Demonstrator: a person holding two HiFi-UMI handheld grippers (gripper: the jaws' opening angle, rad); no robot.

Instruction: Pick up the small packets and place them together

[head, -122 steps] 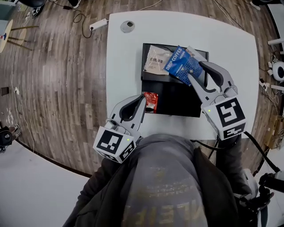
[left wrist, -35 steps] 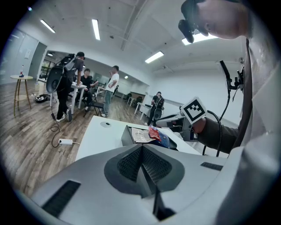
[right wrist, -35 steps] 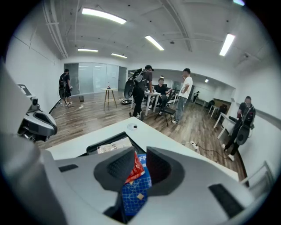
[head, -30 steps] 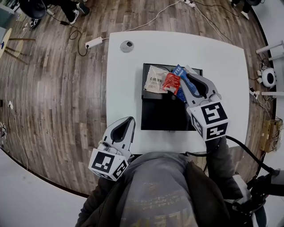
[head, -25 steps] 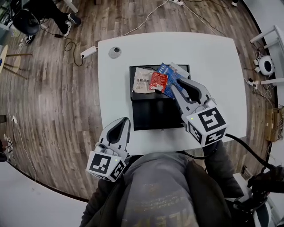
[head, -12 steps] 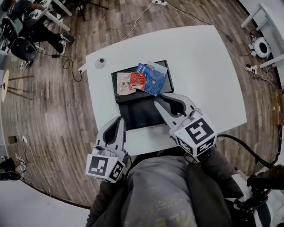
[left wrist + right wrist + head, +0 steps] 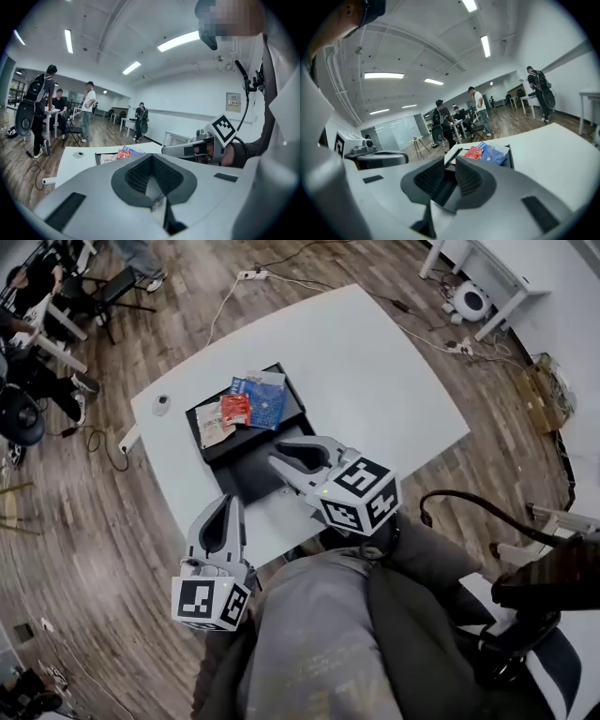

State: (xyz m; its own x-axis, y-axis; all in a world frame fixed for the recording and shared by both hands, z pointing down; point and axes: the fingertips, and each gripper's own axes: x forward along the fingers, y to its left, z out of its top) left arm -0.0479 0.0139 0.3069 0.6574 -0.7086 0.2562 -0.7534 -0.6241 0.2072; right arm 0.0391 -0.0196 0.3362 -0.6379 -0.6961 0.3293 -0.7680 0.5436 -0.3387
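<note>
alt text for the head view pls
A white packet, a red packet and a blue packet lie together at the far end of a black tray on a white table. The left hand-held gripper and right hand-held gripper hang empty nearer the person.

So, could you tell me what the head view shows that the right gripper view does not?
Only the head view shows the small round disc on the table and the marker cube on the right gripper. Only the right gripper view shows the ceiling lights and the gap between that gripper's pads, with nothing in it. Both show the black tray holding the red packet and blue packet, and the left gripper.
</note>
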